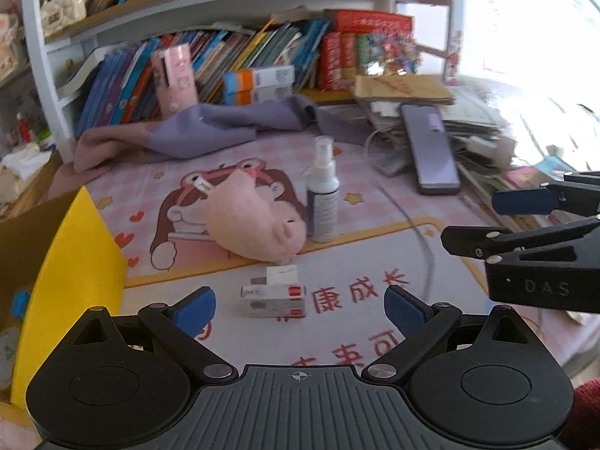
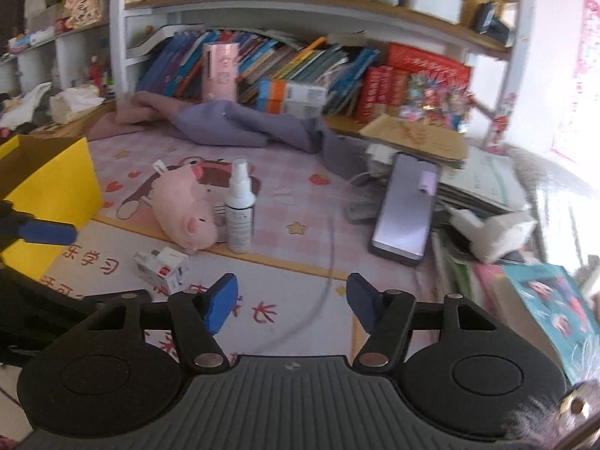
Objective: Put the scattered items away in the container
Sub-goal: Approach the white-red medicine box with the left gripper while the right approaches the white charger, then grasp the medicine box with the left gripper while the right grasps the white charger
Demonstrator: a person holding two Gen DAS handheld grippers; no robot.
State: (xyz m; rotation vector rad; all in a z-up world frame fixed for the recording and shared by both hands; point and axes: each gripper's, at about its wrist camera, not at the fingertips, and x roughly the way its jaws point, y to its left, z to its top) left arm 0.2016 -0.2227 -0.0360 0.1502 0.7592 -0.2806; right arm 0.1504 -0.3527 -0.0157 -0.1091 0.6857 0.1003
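Note:
A pink plush pig (image 1: pixel 255 221) (image 2: pixel 183 213) lies on the cartoon desk mat. Beside it stands a white spray bottle (image 1: pixel 322 195) (image 2: pixel 240 210). A small white box with a red mark (image 1: pixel 275 296) (image 2: pixel 163 268) lies in front of them. The yellow-walled cardboard box (image 1: pixel 71 273) (image 2: pixel 48 187) stands at the left. My left gripper (image 1: pixel 300 309) is open, hovering just short of the small box, nothing between its pads. My right gripper (image 2: pixel 292 300) is open and empty too, over the mat to the right of the small box; the left wrist view shows it at the right edge (image 1: pixel 498 221).
A phone (image 1: pixel 431 146) (image 2: pixel 408 206) leans on a stack of papers (image 1: pixel 476 120) at the right, with a grey cable (image 2: pixel 330 262) trailing across the mat. A purple cloth (image 1: pixel 210 131) (image 2: pixel 240 123) lies at the back under shelves of books (image 2: pixel 285 60).

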